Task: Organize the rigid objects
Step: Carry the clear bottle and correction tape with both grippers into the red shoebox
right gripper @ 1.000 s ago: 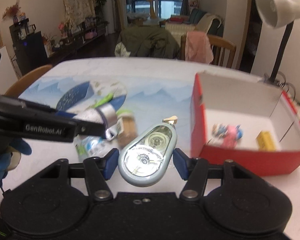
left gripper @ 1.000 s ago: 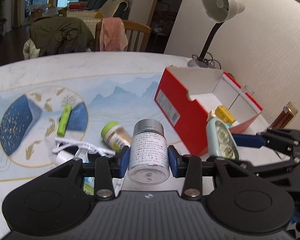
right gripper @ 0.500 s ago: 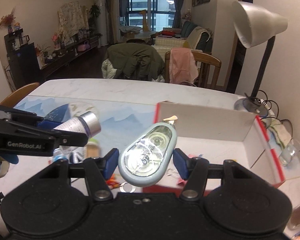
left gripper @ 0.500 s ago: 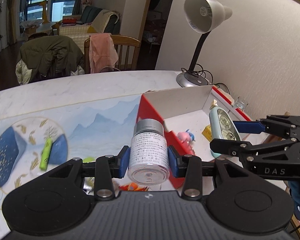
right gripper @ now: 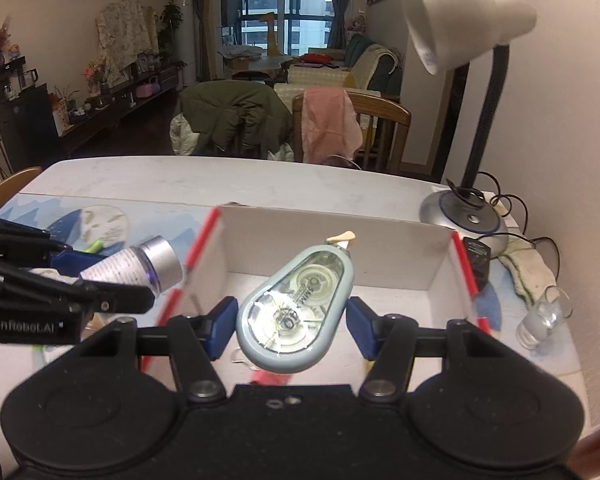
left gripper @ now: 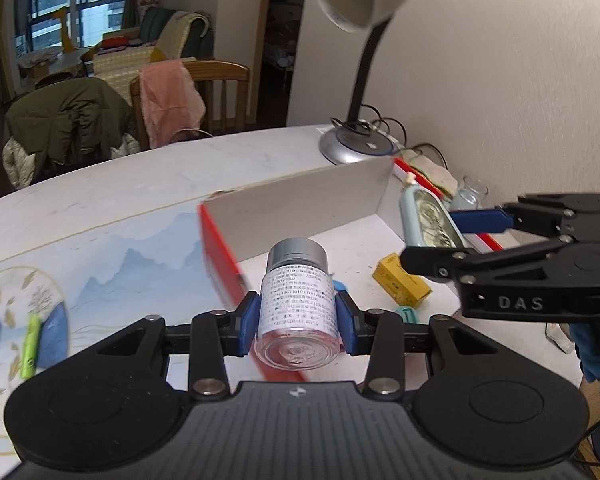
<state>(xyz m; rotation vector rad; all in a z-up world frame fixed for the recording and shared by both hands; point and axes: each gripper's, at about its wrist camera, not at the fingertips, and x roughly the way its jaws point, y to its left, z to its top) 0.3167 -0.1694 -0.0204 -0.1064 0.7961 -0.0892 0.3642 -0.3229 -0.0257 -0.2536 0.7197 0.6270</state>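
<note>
Both tools have travelled from above the cluttered mat to the red box [left gripper: 220, 248]. Left tool [left gripper: 297, 318] clamps the pill bottle [left gripper: 297, 308] at frame centre over the near wall; right tool [right gripper: 287, 322] pinches the correction tape [right gripper: 296, 312] above the box floor. A yellow packet [left gripper: 400, 280] lies inside; a green marker [left gripper: 30, 346] waits lower left on the surface.

A white gooseneck desk lamp [right gripper: 460, 36] stands at the worktop's [left gripper: 160, 176] two-o'clock corner, its round grey base [right gripper: 462, 218] ringed by black cable. Just beside it, toward three o'clock, lies a crumpled pale cloth [right gripper: 528, 264], and a small clear glass [right gripper: 544, 316] stands near that. Beyond the worktop at twelve o'clock, a wooden chair [right gripper: 380, 120] carries a pink cloth [right gripper: 330, 120], next to an olive jacket [right gripper: 232, 114].
</note>
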